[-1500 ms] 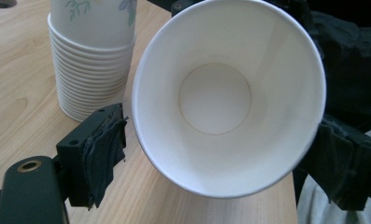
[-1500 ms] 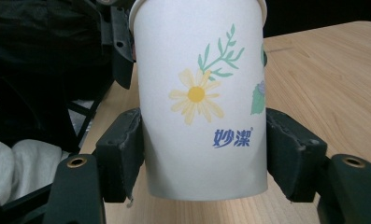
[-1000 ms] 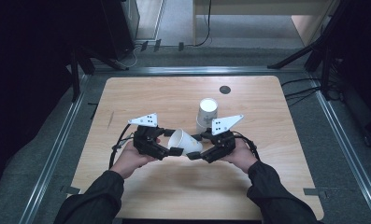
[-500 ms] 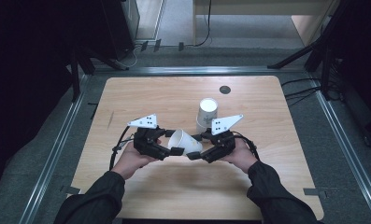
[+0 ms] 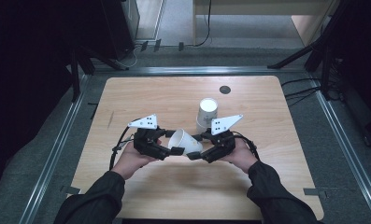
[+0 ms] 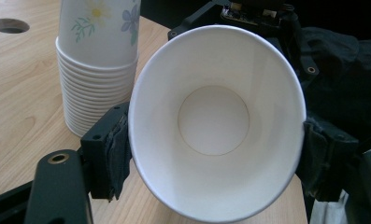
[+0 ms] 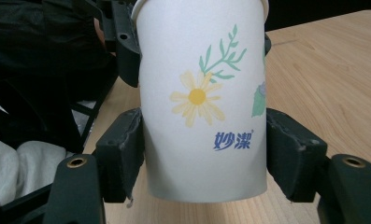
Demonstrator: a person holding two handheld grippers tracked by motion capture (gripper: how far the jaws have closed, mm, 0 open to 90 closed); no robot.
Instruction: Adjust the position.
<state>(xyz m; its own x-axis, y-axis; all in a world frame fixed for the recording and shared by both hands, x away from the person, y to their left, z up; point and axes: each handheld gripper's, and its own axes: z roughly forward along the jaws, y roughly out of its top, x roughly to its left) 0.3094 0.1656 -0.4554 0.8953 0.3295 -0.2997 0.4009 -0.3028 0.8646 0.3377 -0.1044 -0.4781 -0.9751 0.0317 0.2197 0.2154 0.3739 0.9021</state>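
A white paper cup [image 5: 185, 141] with a flower print lies on its side above the table, held between both grippers. My left gripper [image 5: 174, 143] has just been closing its jaws on the cup's open rim. In the left gripper view its pads [image 6: 112, 156] press both sides of the cup [image 6: 216, 121], whose mouth is squeezed slightly oval. My right gripper [image 5: 198, 148] is shut on the cup's lower body. In the right gripper view the pads [image 7: 127, 149] clamp the printed cup [image 7: 202, 93] from both sides.
A stack of the same cups [image 5: 206, 113] stands upside down just behind the hands, close to the held cup [image 6: 96, 65]. A round cable hole [image 5: 224, 89] sits near the wooden table's [image 5: 141, 98] far edge. Metal rails run along both table sides.
The left gripper's jaws have closed in onto the cup's rim. Both hands and the cup have kept their place.
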